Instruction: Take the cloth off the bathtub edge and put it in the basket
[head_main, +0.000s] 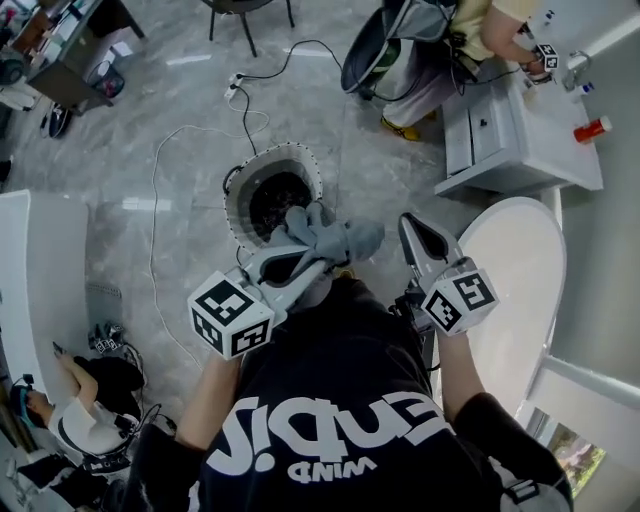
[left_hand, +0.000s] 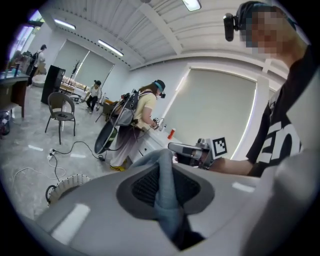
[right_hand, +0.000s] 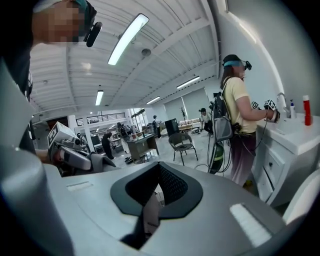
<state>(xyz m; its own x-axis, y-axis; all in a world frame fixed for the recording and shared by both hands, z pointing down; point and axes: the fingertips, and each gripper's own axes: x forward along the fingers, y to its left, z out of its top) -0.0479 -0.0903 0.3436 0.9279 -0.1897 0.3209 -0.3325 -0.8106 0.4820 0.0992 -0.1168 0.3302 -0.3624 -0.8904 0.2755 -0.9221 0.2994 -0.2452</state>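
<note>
The cloth (head_main: 350, 238), off the bathtub (head_main: 520, 290) edge, hangs clamped in the left gripper (head_main: 305, 252) at the basket (head_main: 238, 195) rim, not yet dropped in; the right gripper (head_main: 415, 232) is empty, jaws together.

Bright, even light from ceiling strip lights (right_hand: 128, 37); fisheye warp and dark corners in both gripper views.
</note>
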